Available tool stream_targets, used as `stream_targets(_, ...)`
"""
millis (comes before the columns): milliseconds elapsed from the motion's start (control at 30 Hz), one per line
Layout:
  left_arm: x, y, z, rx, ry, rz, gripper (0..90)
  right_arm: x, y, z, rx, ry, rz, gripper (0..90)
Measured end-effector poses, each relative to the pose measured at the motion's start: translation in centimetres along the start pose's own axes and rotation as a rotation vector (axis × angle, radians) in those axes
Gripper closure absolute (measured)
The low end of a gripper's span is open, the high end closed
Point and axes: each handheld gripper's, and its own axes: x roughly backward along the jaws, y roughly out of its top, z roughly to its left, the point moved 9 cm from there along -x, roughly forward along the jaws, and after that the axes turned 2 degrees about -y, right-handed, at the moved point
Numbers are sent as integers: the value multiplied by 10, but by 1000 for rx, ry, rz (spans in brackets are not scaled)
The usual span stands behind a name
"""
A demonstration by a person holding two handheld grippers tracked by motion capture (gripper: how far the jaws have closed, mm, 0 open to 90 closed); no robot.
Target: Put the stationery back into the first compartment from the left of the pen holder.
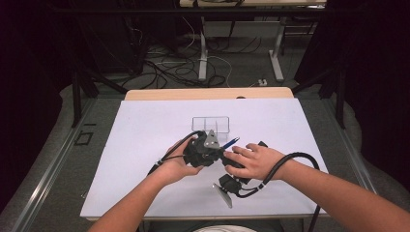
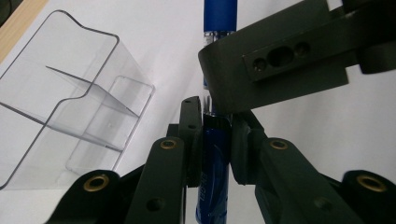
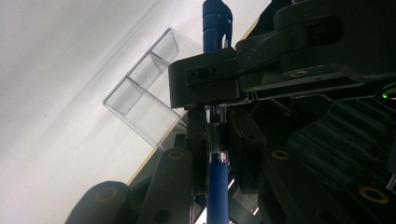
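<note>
Both of the person's hands meet near the middle of the white table (image 1: 145, 145), each holding a black gripper, and between them is a blue pen (image 2: 212, 177). From the left gripper view, the left gripper (image 2: 215, 140) has its two jaws pressed against the pen's barrel on either side, the pen running straight up between them. The right gripper (image 3: 216, 135) does much the same in its own view, its jaws closed against the pen at the clear section just above the blue grip (the other gripper's jaw crosses in front, so the exact contact is a little hard to make out). So the pen is clamped at two places along its length, lifted off the tabletop, its blue end poking out toward the far right in the high view. Just beyond the hands stands a clear plastic organizer (image 1: 210, 124) with inner dividers, upright on the table near the grippers.
</note>
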Motion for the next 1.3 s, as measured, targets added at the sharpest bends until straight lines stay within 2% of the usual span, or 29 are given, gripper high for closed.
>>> stream_targets(233, 0, -2, 7, 38, 17, -9, 782, 0, -2, -1, 7, -6, 2, 734)
stream_targets(267, 0, -2, 9, 42, 19, -9, 783, 2, -4, -1, 9, 6, 24, 722)
stream_targets(300, 1, -3, 11, 50, 23, -8, 783, -1, -3, -2, 3, -16, -14, 713)
stream_targets(333, 1, -2, 13, 60, 35, -21, 783, -2, -3, -2, -15, -25, -24, 699)
stream_targets(400, 3, -4, 16, 73, 32, -15, 783, 0, -6, -2, -21, -12, -2, 670)
stream_targets(533, 6, -3, 22, 116, 44, -40, 782, 1, -11, -4, -21, -5, 30, 606)
stream_targets(567, 5, -2, 24, 126, 58, -61, 782, 2, -12, -4, -47, -3, 37, 594)
stream_targets(600, 6, -2, 26, 131, 68, -64, 782, 0, -14, -6, -36, -8, 32, 582)
stream_targets(667, 8, -2, 30, 142, 74, -72, 782, 1, -18, -7, -77, 0, 56, 553)
stream_targets(733, 10, -2, 34, 164, 67, -78, 783, 1, -21, -8, -95, 1, 62, 545)
stream_targets(767, 10, -1, 36, 176, 81, -98, 782, 0, -22, -9, -92, -2, 66, 534)
stream_targets(867, 14, 0, 42, 210, 88, -120, 782, -1, -22, -7, -116, 28, 32, 509)
stream_targets(900, 15, 1, 44, 234, 93, -141, 782, -2, -23, -6, -130, 39, 33, 509)
stream_targets(933, 16, 2, 46, 237, 100, -152, 782, -2, -23, -4, -178, 45, 33, 509)
stream_targets(1000, 18, 2, 49, 260, 108, -164, 783, -2, -24, 0, -222, 74, 32, 481)
stream_targets(1167, 24, 1, 61, 282, 128, -191, 783, -2, -30, 5, -324, 94, 61, 479)
stream_targets(1300, 28, 1, 71, 315, 153, -216, 783, -2, -38, 8, -402, 121, 103, 471)
